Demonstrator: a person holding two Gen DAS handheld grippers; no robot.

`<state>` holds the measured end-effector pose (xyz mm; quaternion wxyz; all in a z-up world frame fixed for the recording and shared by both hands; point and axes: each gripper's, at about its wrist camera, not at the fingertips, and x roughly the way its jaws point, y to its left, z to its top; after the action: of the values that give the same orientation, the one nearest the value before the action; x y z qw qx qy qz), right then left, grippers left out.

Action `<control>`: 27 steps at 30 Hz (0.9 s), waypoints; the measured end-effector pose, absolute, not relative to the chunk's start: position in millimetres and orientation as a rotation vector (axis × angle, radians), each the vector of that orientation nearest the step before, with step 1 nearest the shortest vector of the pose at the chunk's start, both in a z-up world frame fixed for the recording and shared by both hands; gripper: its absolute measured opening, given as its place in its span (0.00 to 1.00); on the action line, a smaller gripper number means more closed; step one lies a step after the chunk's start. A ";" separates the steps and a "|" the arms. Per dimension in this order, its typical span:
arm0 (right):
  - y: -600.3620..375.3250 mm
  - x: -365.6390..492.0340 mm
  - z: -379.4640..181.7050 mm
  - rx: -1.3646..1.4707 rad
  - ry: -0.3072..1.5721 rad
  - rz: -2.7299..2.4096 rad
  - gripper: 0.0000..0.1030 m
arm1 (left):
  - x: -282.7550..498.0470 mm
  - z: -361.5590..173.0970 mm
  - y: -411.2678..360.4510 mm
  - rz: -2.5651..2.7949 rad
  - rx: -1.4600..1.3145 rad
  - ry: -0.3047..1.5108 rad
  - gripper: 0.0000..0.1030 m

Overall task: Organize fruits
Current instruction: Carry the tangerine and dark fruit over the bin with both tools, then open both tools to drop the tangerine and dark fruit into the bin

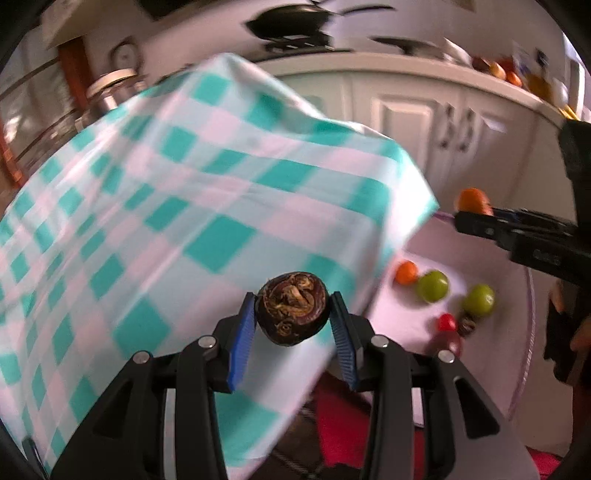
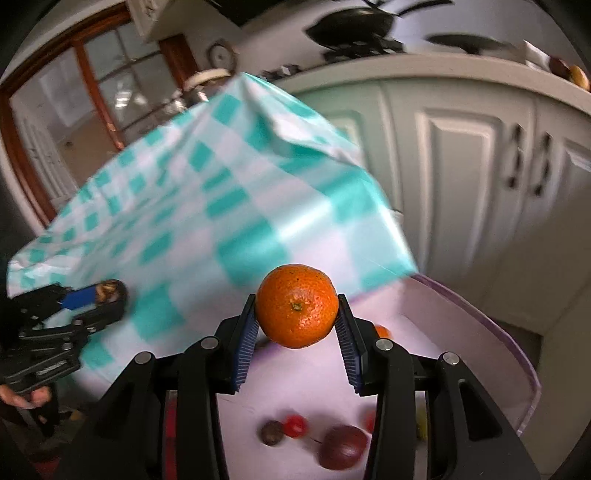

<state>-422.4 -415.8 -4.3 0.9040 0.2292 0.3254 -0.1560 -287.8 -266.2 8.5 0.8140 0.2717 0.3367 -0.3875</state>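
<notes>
My left gripper [image 1: 292, 314] is shut on a dark brown wrinkled fruit [image 1: 292, 308] and holds it above the teal-and-white checked tablecloth [image 1: 166, 206]. My right gripper [image 2: 297, 314] is shut on an orange tangerine [image 2: 297, 305] above the white tray [image 2: 443, 332]. In the left wrist view the right gripper [image 1: 480, 218] shows at the right with the tangerine [image 1: 472, 199]. In the right wrist view the left gripper [image 2: 107, 295] shows at the left. On the tray lie a small orange fruit [image 1: 406, 272], two green fruits [image 1: 433, 285], a small red fruit [image 1: 447, 322] and dark fruits [image 2: 341, 446].
White kitchen cabinets [image 2: 461, 166] stand behind the table, with dark pans [image 1: 291, 24] on the counter. More fruit [image 1: 498, 70] sits at the counter's right end. A wood-framed glass door [image 2: 74, 110] is at the left. A red mat [image 1: 340, 435] lies on the floor below.
</notes>
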 end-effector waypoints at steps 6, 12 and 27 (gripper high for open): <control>-432.6 -435.0 -41.4 0.441 0.803 -0.418 0.40 | -326.5 -17.3 -312.9 -0.971 0.716 0.736 0.39; -452.0 -445.8 -81.6 0.420 0.956 -0.493 0.40 | -355.0 -58.2 -349.2 -1.079 0.859 0.769 0.39; -458.8 -424.7 -162.9 0.335 1.326 -0.525 0.40 | -320.9 -205.0 -415.6 -1.010 1.028 1.134 0.39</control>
<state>-424.7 -458.8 -162.9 0.7435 0.1527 0.6054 -0.2395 -320.9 -415.6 -205.0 0.6081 0.4451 0.4909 -0.4373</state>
